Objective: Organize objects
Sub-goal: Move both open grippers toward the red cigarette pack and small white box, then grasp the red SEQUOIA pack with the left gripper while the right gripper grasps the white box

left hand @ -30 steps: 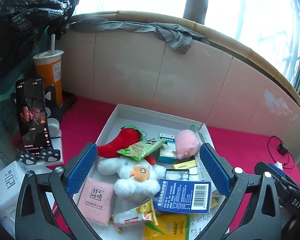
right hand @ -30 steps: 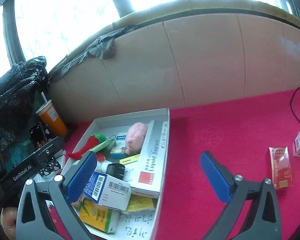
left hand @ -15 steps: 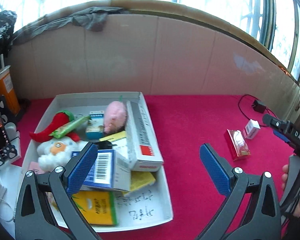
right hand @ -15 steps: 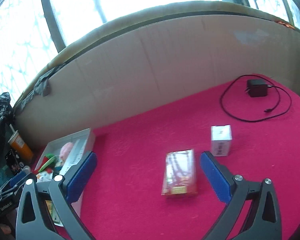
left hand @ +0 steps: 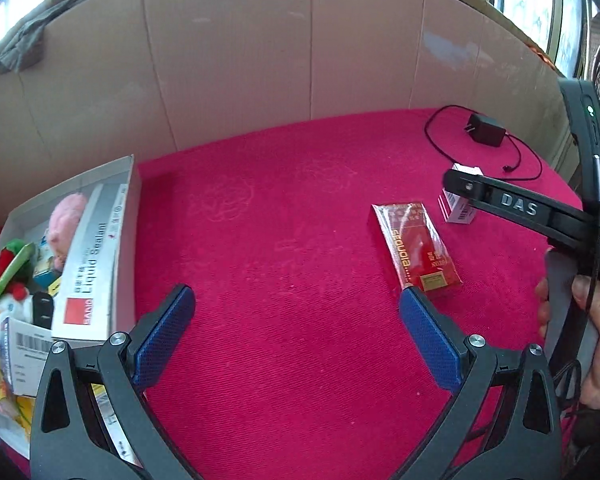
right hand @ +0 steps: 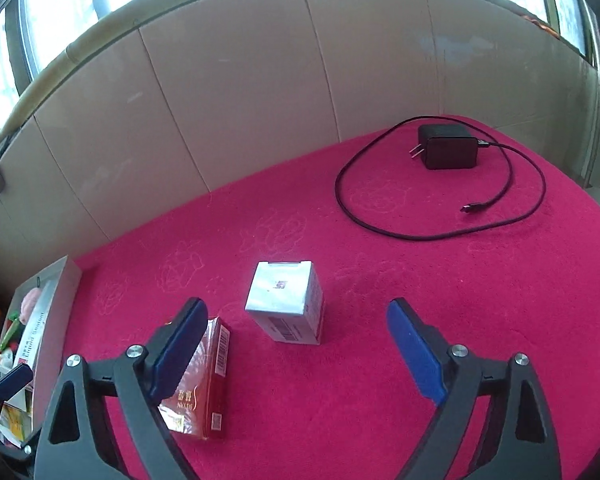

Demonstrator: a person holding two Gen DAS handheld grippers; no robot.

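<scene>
2 small packs lie loose on the red cloth surface (right hand: 420, 280), well apart from the white tray (left hand: 134, 216) already crowded with boxes and plush toys, so they probably go there next. The right gripper (right hand: 296, 344) is closing its jaws with nothing between them yet; the white box (right hand: 286, 306) stands just ahead, likely its target, with the red cigarette pack (right hand: 204, 384) beside its left finger. The left gripper (left hand: 296, 332) hangs spread and empty. Farthest back lies a black charger (right hand: 448, 152) with its looped cable.
</scene>
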